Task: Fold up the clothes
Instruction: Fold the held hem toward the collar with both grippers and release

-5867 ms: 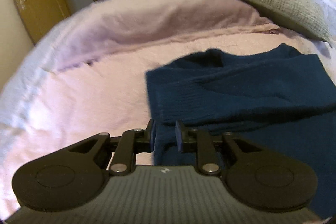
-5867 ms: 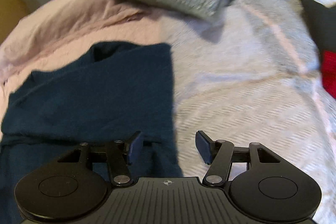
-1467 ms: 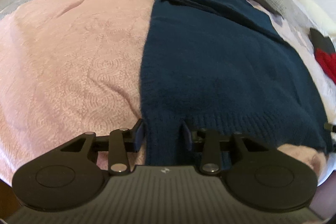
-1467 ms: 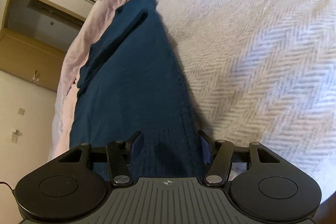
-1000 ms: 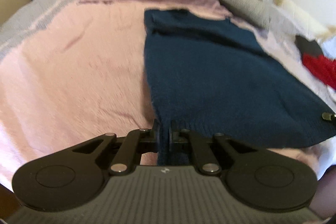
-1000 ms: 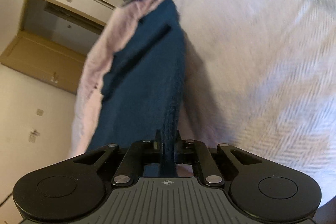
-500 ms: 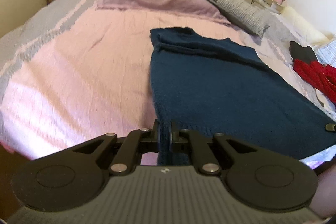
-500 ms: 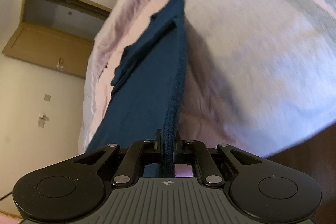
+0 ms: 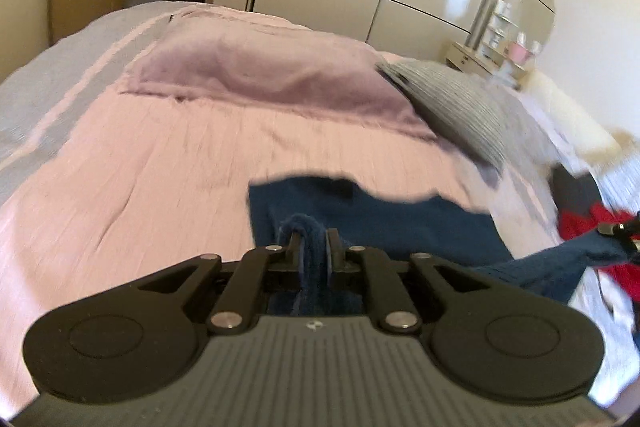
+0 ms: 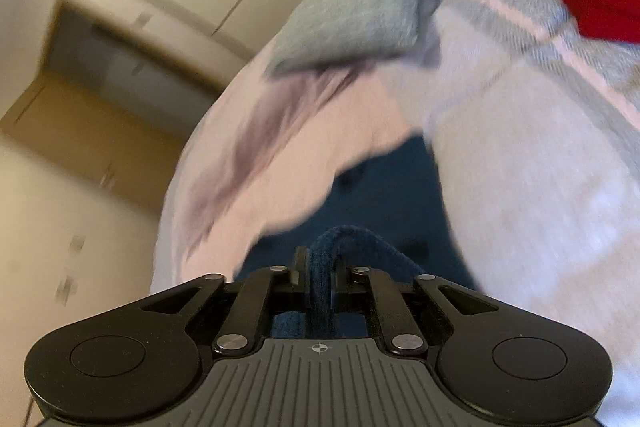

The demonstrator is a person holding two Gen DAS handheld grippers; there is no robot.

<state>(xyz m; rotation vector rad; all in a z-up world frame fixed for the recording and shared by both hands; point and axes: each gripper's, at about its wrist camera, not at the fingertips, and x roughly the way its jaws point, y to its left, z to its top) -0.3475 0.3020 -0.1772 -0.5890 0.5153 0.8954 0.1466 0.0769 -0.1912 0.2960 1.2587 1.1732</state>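
The left claw (image 9: 311, 247) pinches a fold of the navy sweater (image 9: 400, 215), its jaws just beginning to part with the knit between them; the right claw (image 10: 318, 269) is clamped narrow on another fold of the same hem (image 10: 352, 239); the sweater's far part lies on the pink bedspread (image 9: 160, 163), its near edge lifted in both claws; a grey pillow (image 9: 468, 107) lies far right; a red garment (image 9: 580, 223) sits at the right edge.
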